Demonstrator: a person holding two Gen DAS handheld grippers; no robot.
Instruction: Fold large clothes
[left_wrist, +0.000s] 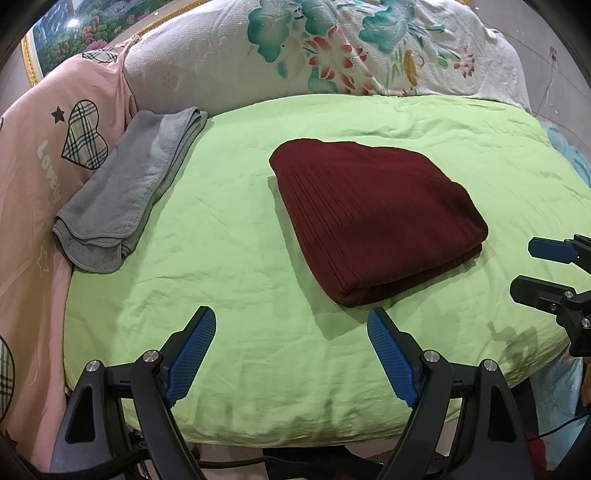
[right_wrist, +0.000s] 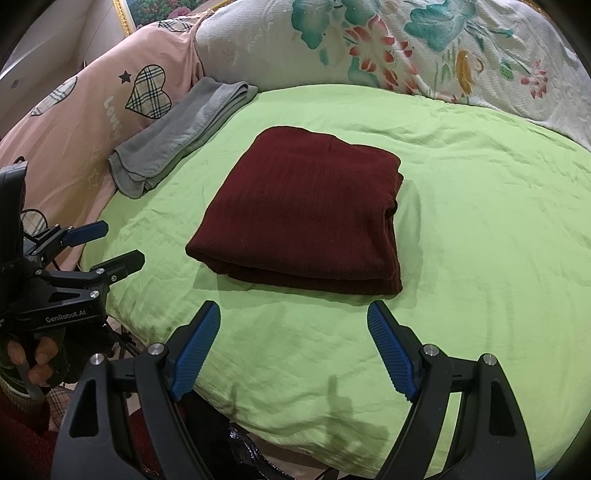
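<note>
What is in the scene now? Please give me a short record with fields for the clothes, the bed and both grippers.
main garment: dark red sweater, folded into a neat rectangle, lying in the middle of the green sheet
second item: grey towel, folded, at the sheet's left edge, apart from the sweater
behind: floral blanket; pink quilt on the left
left gripper: open, empty, short of the sweater
right gripper: open, empty, short of the sweater
folding: looks finished

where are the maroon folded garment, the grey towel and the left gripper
maroon folded garment (left_wrist: 373, 218), left wrist view, middle of its top layer
grey towel (left_wrist: 122, 188), left wrist view, middle of its top
left gripper (left_wrist: 291, 354), left wrist view, midway between fingertips
</note>
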